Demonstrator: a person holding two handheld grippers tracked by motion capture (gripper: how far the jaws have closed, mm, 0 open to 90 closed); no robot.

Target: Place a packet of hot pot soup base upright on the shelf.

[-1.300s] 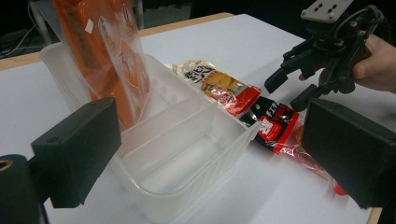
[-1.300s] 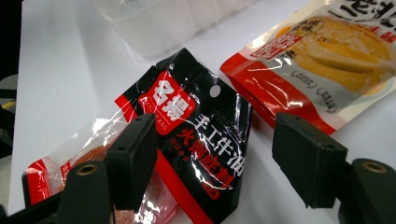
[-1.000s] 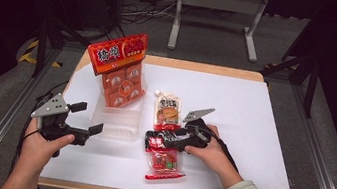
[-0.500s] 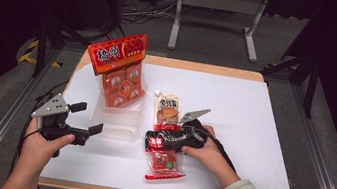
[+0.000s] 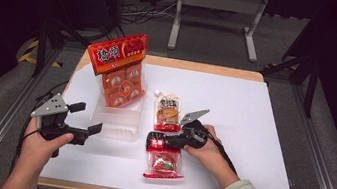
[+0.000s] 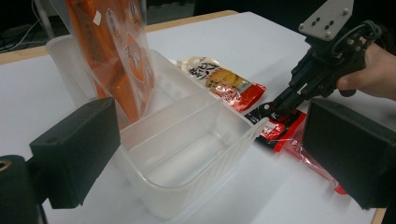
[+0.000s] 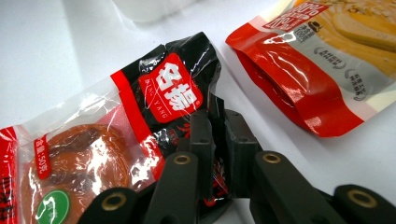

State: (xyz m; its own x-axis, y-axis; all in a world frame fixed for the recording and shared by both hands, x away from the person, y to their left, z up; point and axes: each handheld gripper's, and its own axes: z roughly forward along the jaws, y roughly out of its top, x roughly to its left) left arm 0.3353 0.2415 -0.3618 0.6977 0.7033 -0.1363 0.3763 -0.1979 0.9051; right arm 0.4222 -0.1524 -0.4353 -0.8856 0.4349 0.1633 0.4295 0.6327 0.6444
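Where tub [image 5: 119,122] sits, pouch [image 5: 169,112] beside.

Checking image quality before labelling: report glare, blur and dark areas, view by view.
High view: the white table is brightly lit, the surroundings nearly black, detail soft. Left gripper view: its own jaws are blurred, the clear container fairly sharp. Right gripper view: glare streaks on the black-and-red packet and the spouted pouch, whose far end is soft.

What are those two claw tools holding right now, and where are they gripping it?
The right gripper pinches the red-and-black snack packet by its crumpled black top edge. The left gripper holds nothing; its jaws stand open beside the clear plastic tub.
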